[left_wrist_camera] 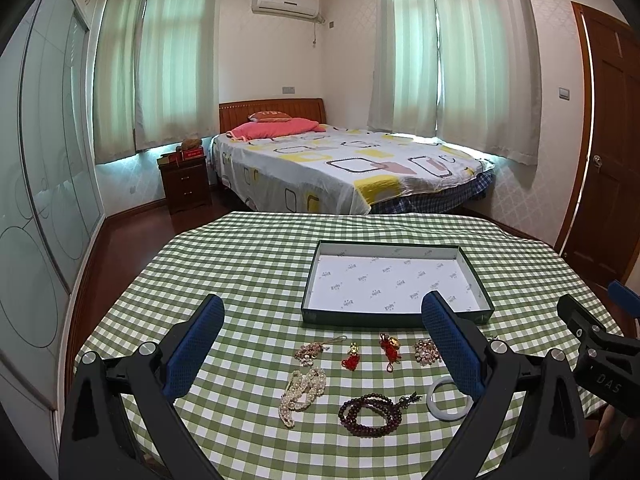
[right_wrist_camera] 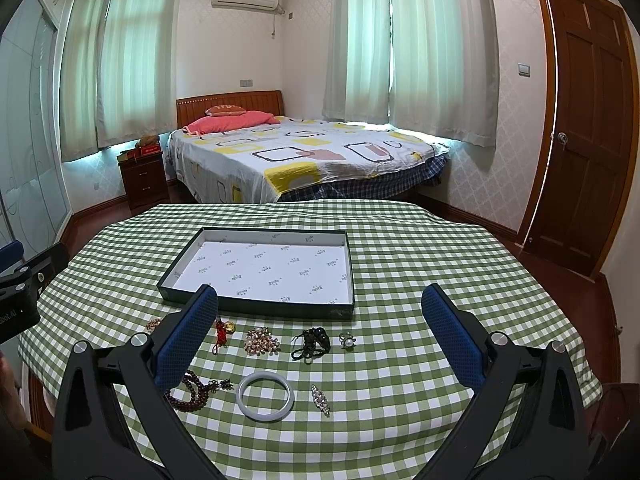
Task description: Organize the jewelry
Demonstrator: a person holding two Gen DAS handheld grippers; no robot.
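Observation:
A shallow dark-green box (left_wrist_camera: 394, 316) (right_wrist_camera: 256, 305) with a white printed lining lies empty on the green checked tablecloth. In front of it jewelry is spread out: a pearl necklace (left_wrist_camera: 302, 394), dark red prayer beads (left_wrist_camera: 370, 410) (right_wrist_camera: 192, 392), a white bangle (left_wrist_camera: 448, 398) (right_wrist_camera: 266, 397), two red tassel charms (left_wrist_camera: 352, 358) (left_wrist_camera: 390, 346), a beaded brooch (right_wrist_camera: 260, 342), a black cord piece (right_wrist_camera: 312, 342), a pearl ring (right_wrist_camera: 347, 340) and a crystal clip (right_wrist_camera: 321, 399). My left gripper (left_wrist_camera: 324, 312) hangs open above the pearls and beads. My right gripper (right_wrist_camera: 320, 304) hangs open above the bangle, holding nothing.
The table (right_wrist_camera: 440, 264) drops off at a rounded edge on all sides. Behind it stand a bed (left_wrist_camera: 340, 168), a nightstand (left_wrist_camera: 186, 182) and curtained windows. A wooden door (right_wrist_camera: 588, 120) is at right, a glass wardrobe (left_wrist_camera: 48, 160) at left.

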